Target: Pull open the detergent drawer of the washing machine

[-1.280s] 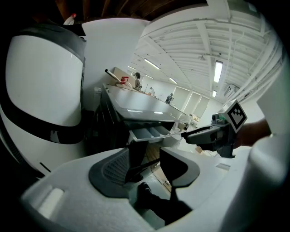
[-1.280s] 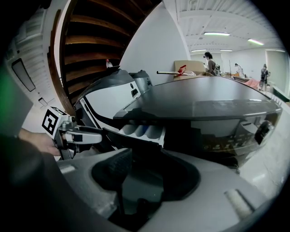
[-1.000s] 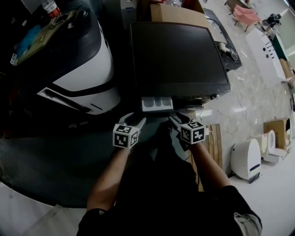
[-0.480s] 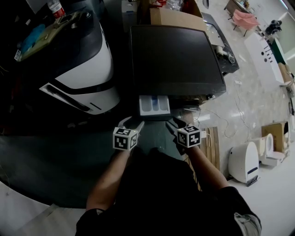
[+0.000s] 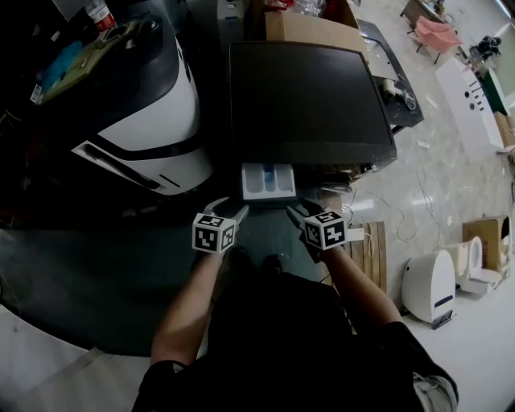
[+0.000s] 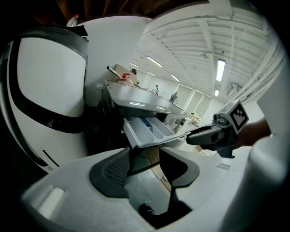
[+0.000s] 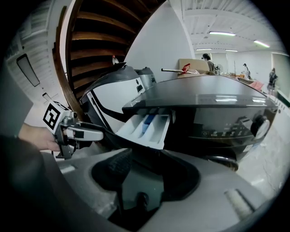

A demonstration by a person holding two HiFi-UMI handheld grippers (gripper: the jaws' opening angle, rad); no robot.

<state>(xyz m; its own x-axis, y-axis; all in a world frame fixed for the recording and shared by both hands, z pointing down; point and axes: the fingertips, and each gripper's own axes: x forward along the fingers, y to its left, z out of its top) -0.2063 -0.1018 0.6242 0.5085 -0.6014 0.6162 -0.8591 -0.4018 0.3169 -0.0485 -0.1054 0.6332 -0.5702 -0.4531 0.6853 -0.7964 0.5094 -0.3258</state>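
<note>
Where the detergent drawer (image 5: 269, 180) stands: pulled out from the upper left of the washing machine's front, and white, with compartments open to view, one holding a blue insert.
Washing machine (image 5: 310, 100): dark, with a flat top; the right gripper view shows a control panel and a dial to the right of the drawer opening.
Left gripper (image 5: 231, 211): jaws spread with nothing between them, low and just before the drawer's front left corner; contact with the drawer cannot be told from any view.
Right gripper (image 5: 299, 212): jaws spread and empty, near the drawer's front right corner and apart from it.
Grippers, relation: side by side and well apart, both pointing at the machine's front, with the drawer ahead between them; each shows in the other's view.
White rounded appliance (image 5: 153, 121): stands just left of the washing machine, with a dark band across its body.
Cardboard box (image 5: 310, 24): behind the machine's top.
Floor (image 5: 434, 177): pale and glossy, with cables trailing to the machine's right.
</note>
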